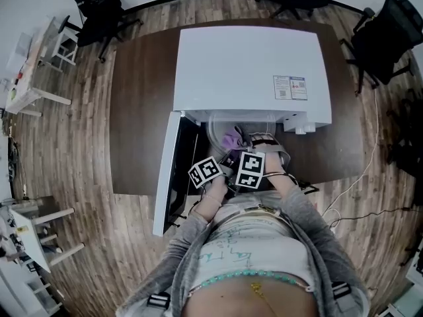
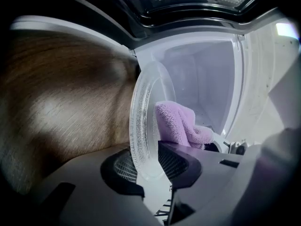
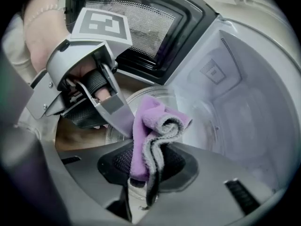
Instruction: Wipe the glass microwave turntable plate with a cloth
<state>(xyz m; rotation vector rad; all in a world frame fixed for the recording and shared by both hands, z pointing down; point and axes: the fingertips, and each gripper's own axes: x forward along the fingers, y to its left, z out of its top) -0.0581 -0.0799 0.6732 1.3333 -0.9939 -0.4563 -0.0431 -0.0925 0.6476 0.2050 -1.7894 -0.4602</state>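
Note:
The glass turntable plate (image 2: 146, 121) stands on edge in front of the open microwave, and my left gripper (image 2: 150, 161) is shut on its lower rim. A folded purple cloth (image 3: 149, 135) is pinched in my right gripper (image 3: 148, 166), which is shut on it. In the left gripper view the cloth (image 2: 178, 122) lies against the plate's far face. In the right gripper view the plate (image 3: 115, 128) shows behind the cloth, with the left gripper's fingers (image 3: 115, 109) on it. The head view has plate (image 1: 217, 132) and cloth (image 1: 231, 138) at the microwave's mouth.
The white microwave (image 1: 251, 71) sits on a dark brown table (image 1: 139, 111). Its door (image 1: 168, 170) hangs open to the left, and its white cavity (image 3: 235, 102) lies just beyond the plate. Office chairs (image 1: 99, 12) stand around the table on the wood floor.

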